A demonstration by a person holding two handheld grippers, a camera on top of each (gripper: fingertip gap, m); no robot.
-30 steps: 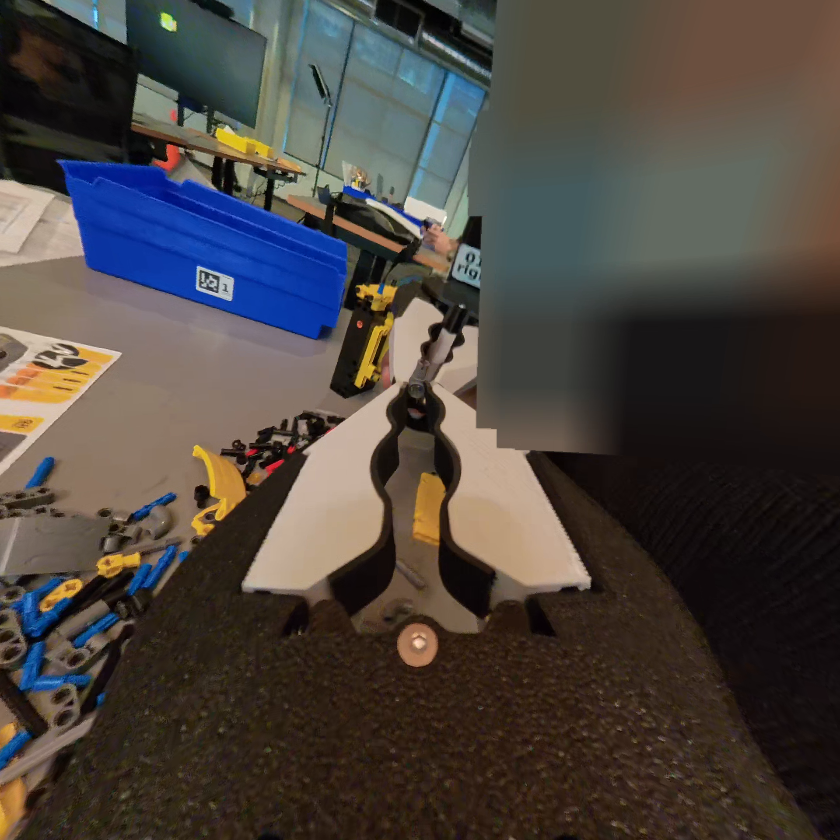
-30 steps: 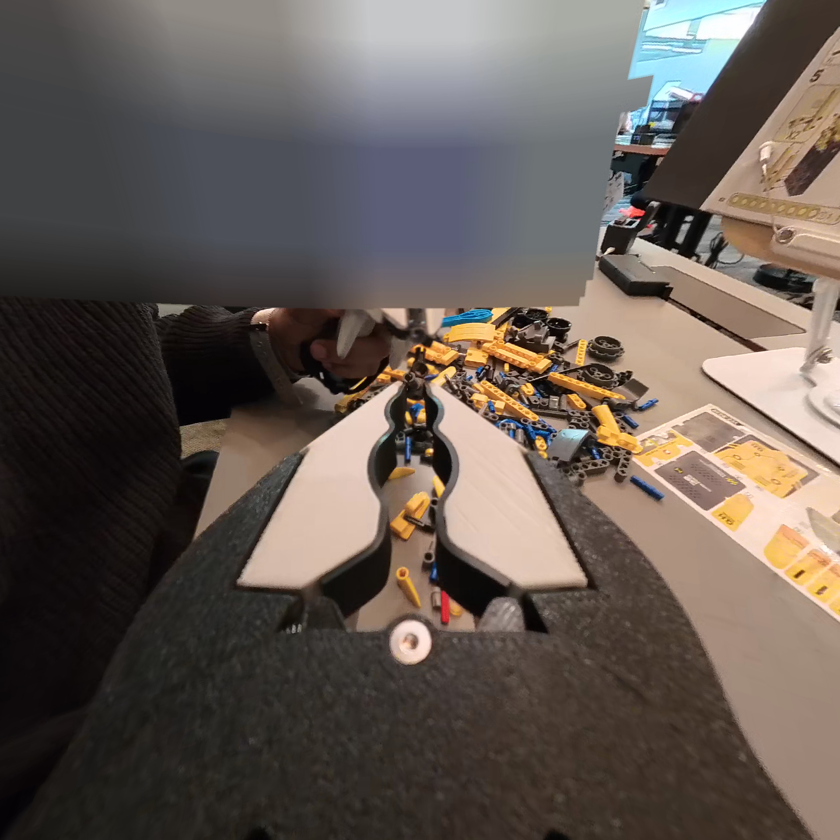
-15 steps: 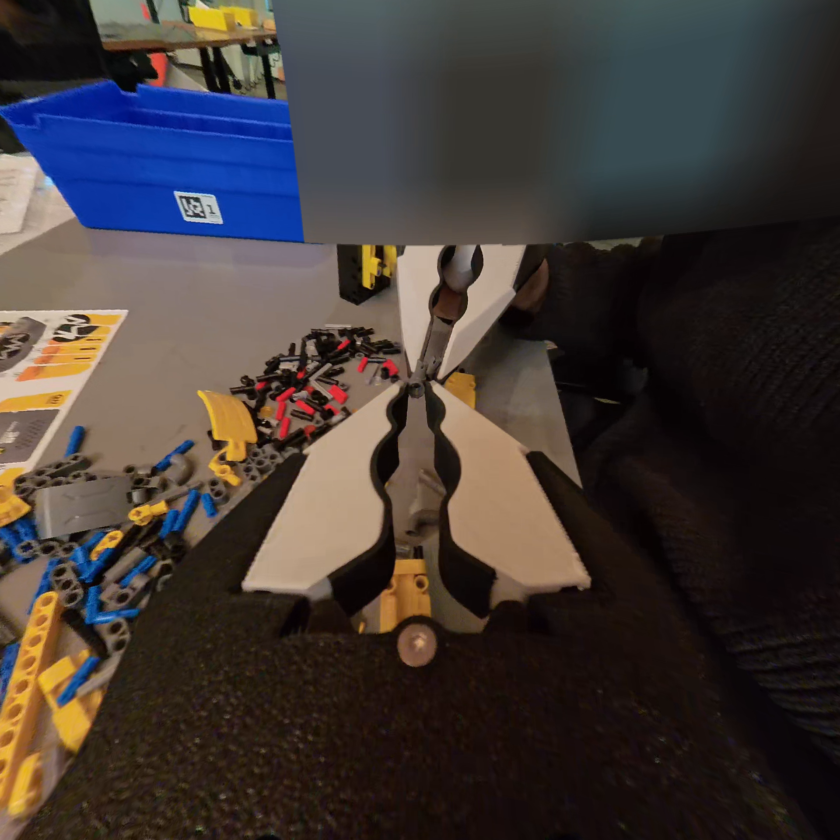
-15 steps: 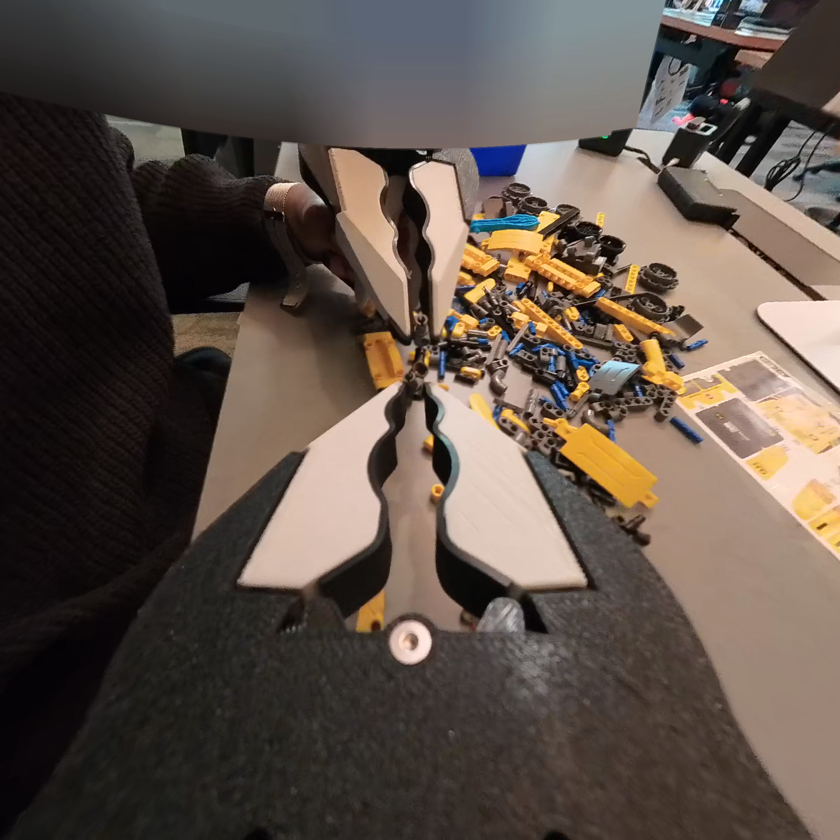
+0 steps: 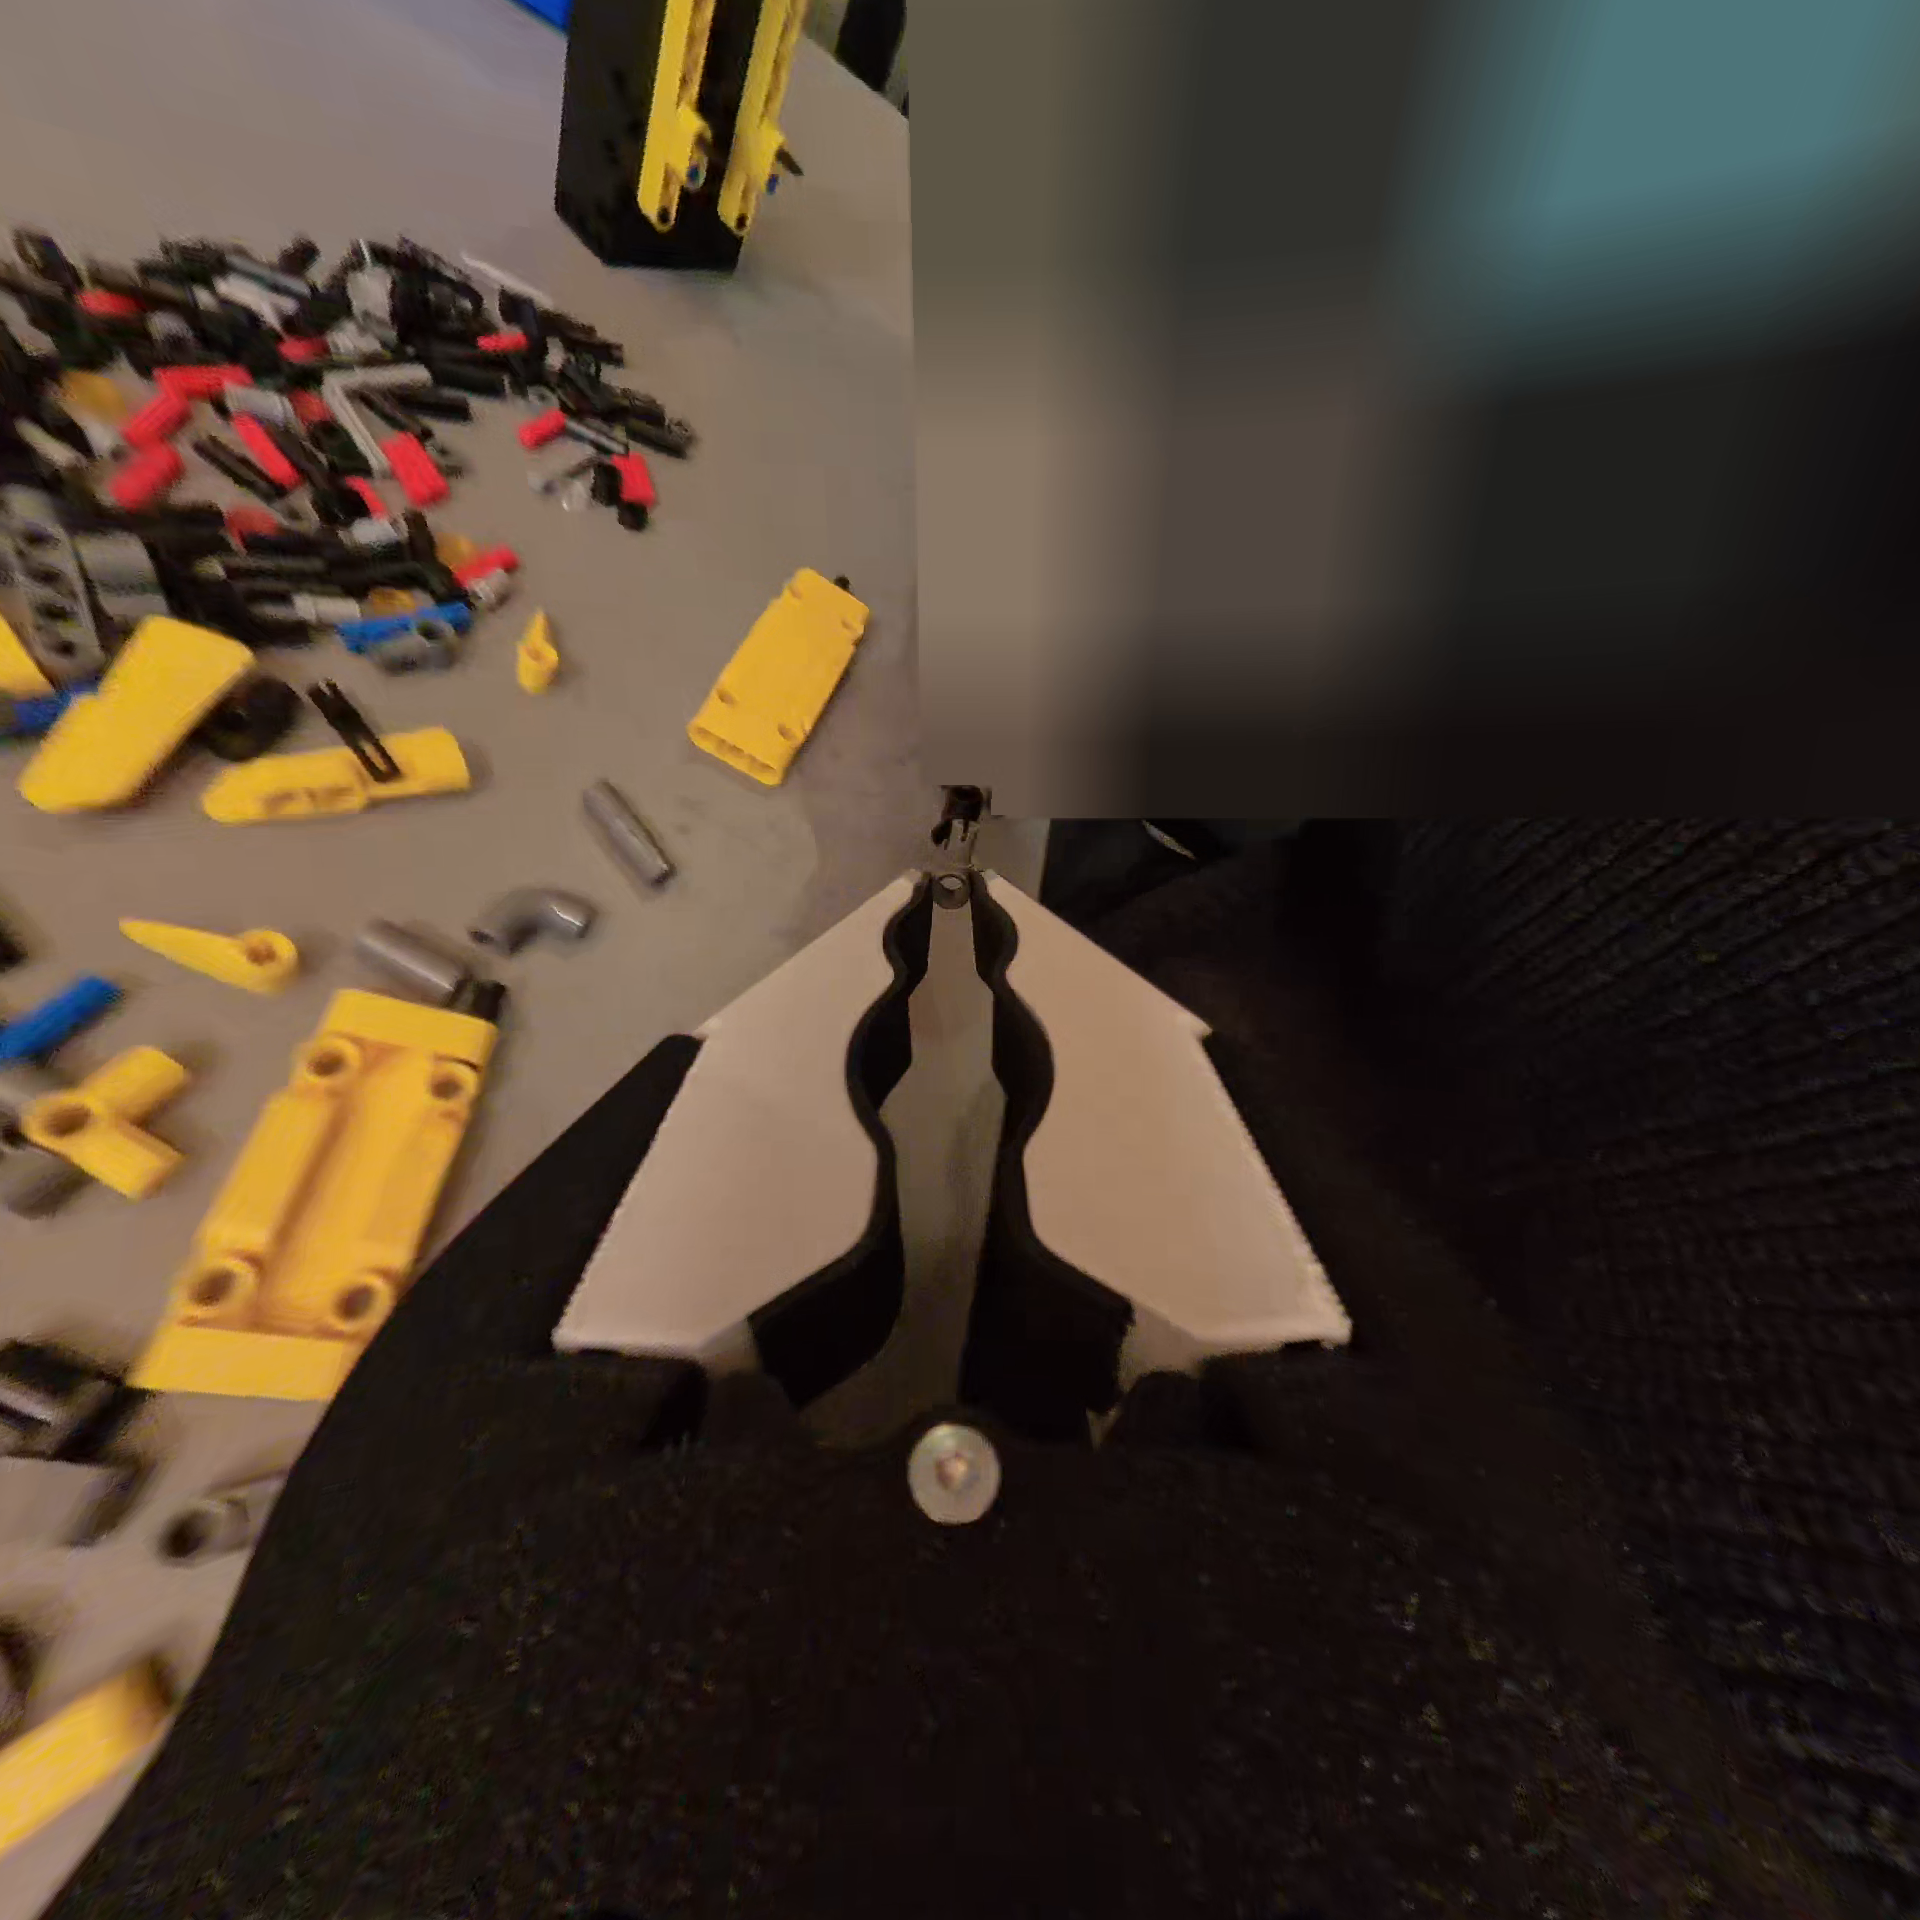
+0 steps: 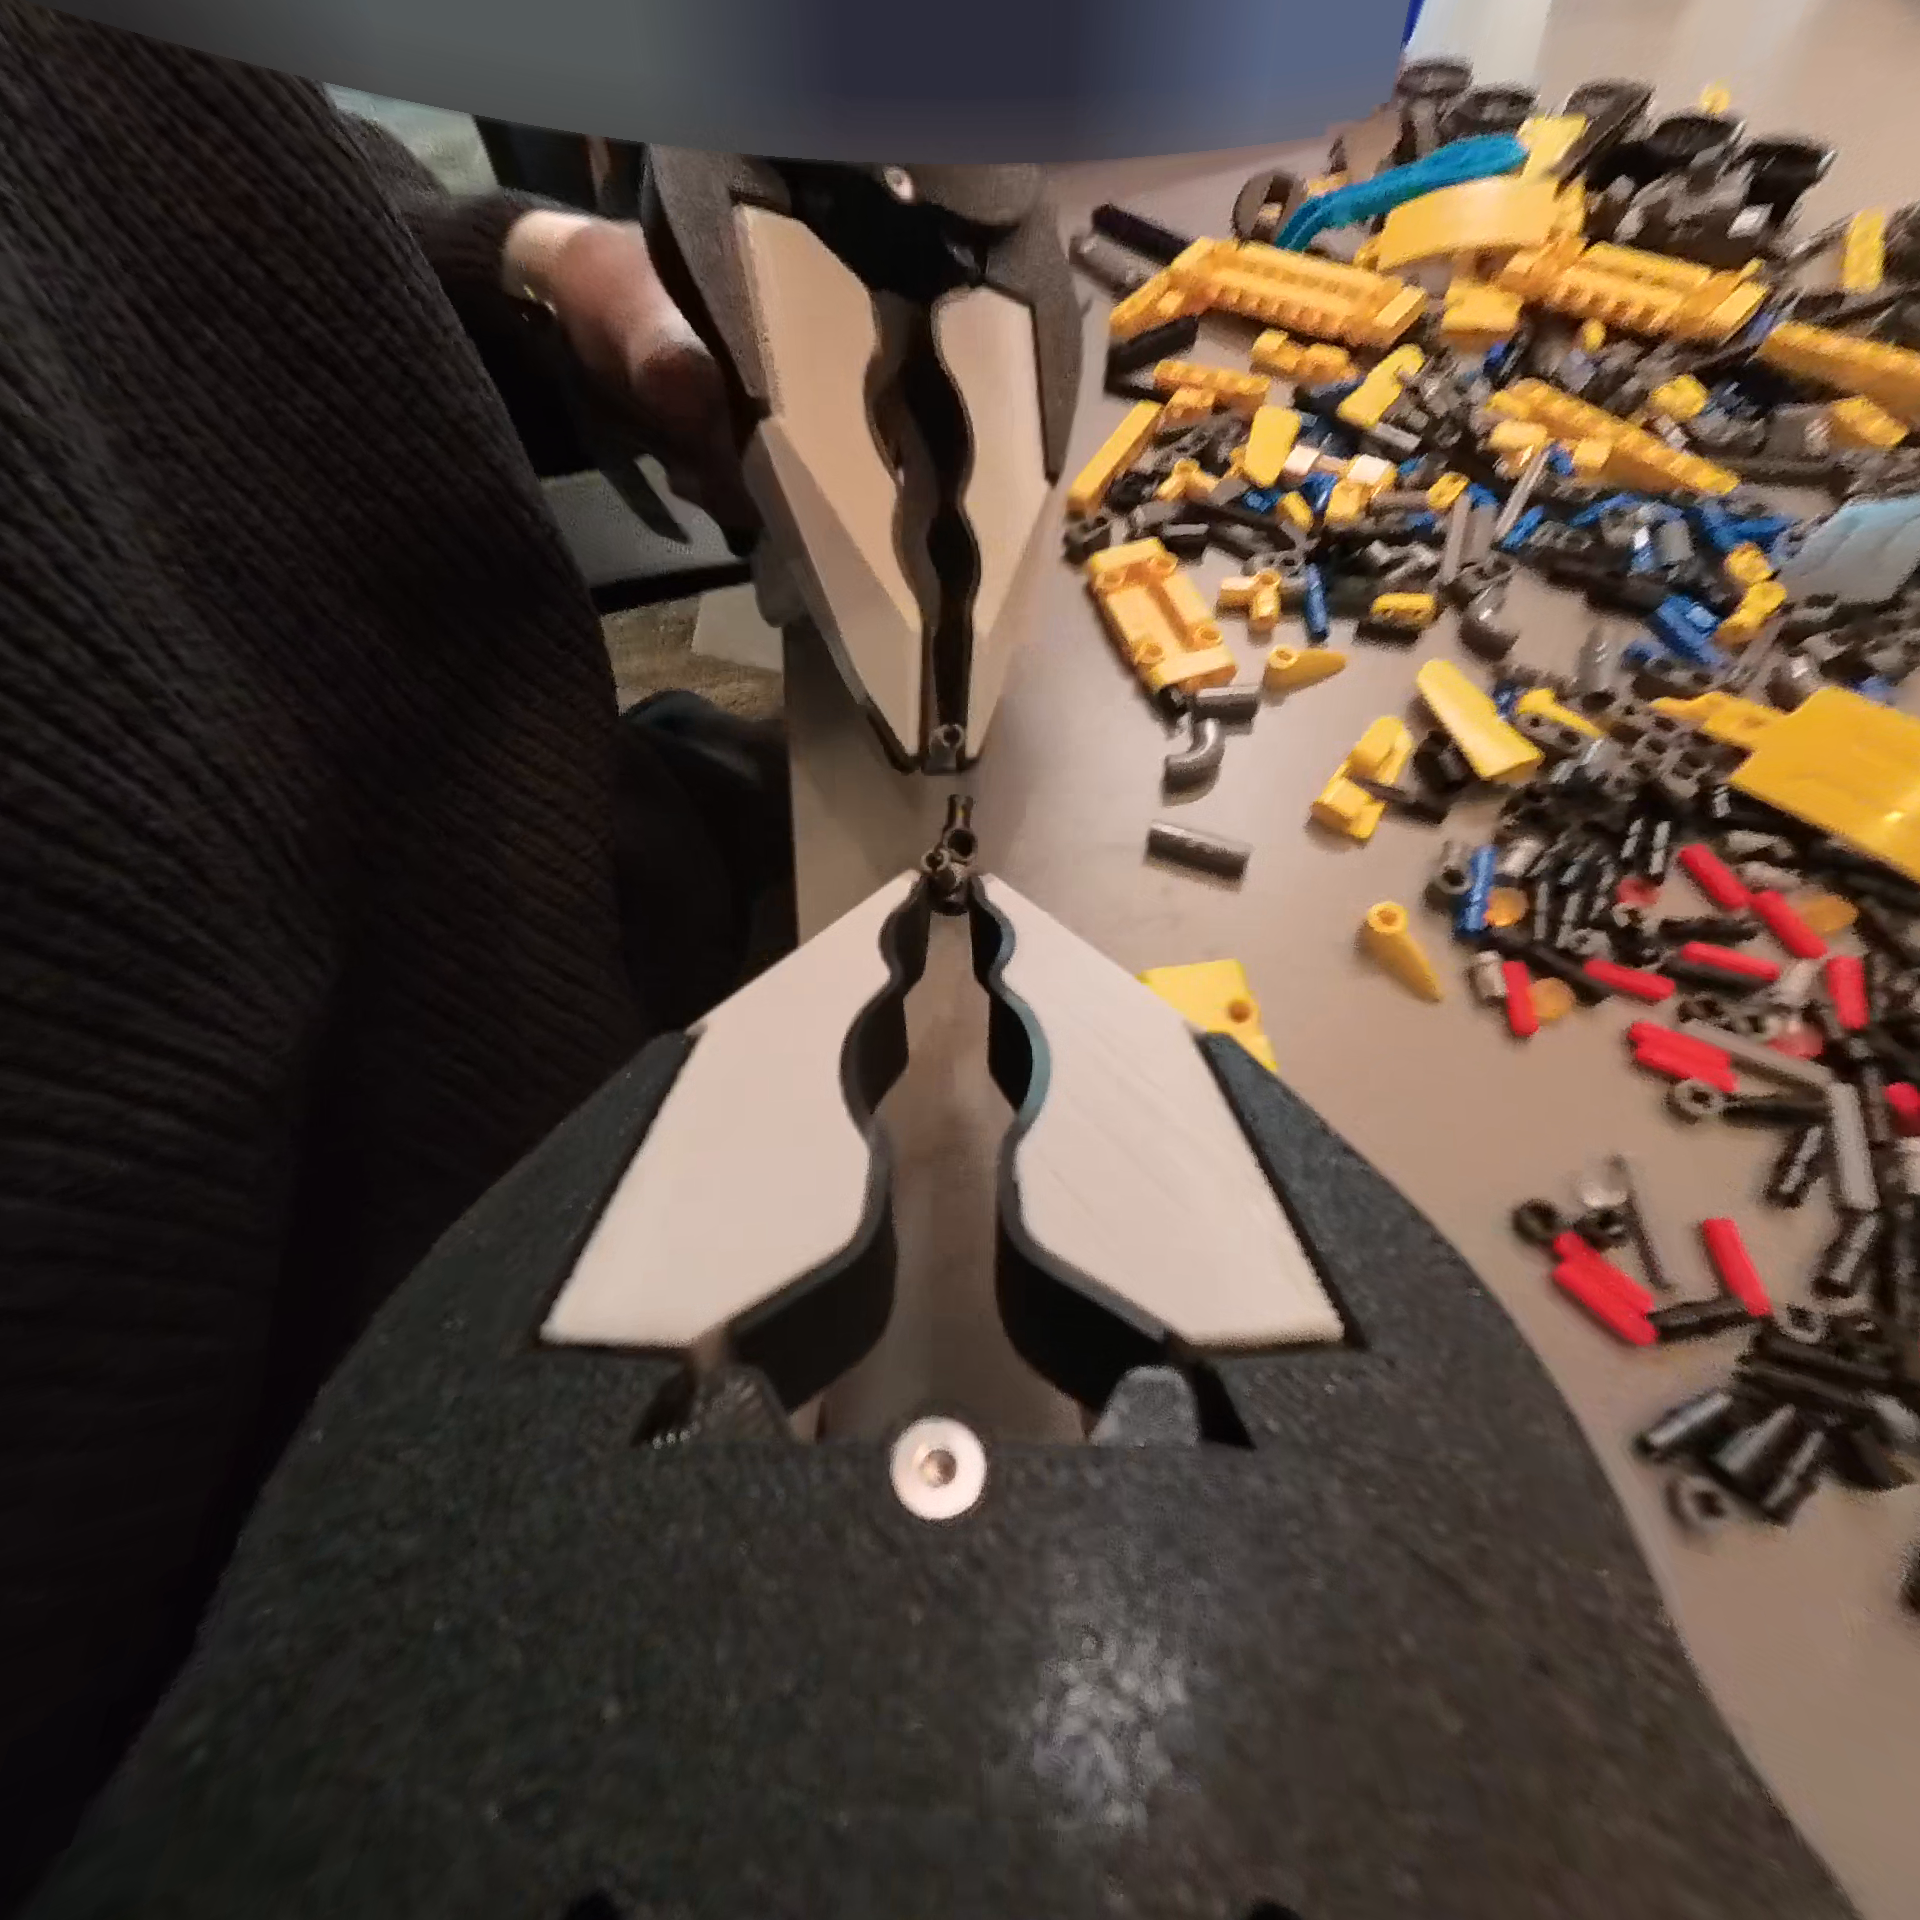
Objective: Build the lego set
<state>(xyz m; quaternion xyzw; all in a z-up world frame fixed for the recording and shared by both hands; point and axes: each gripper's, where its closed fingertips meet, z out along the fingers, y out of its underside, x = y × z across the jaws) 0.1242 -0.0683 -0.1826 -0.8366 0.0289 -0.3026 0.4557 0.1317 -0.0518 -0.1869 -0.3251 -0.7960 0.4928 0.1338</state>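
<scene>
My left gripper (image 5: 951, 883) is shut on a small grey piece with a round hole (image 5: 948, 886). My right gripper (image 6: 948, 883) is shut on a small black pin connector (image 6: 952, 854) that sticks out past its tips. The two grippers point tip to tip above the grey table's near edge. In the right wrist view the left gripper (image 6: 941, 750) and its grey piece (image 6: 943, 739) sit just beyond the black pin, with a small gap between them. In the left wrist view the black pin (image 5: 961, 805) shows just past my tips; the right gripper behind it is hidden.
Loose building pieces cover the table (image 5: 727, 447): a pile of black and red pins (image 5: 312, 436), yellow panels (image 5: 781, 675) (image 5: 322, 1195), grey tubes (image 5: 627, 833). A black and yellow assembly (image 5: 665, 125) stands at the far side. A person's dark sleeve (image 6: 260, 727) fills the left. The tips of both grippers are at nearly the same place.
Both grippers have tilted down and dropped closer to the table. Half a second ago the held pieces met tip to tip; now a small gap separates them.
</scene>
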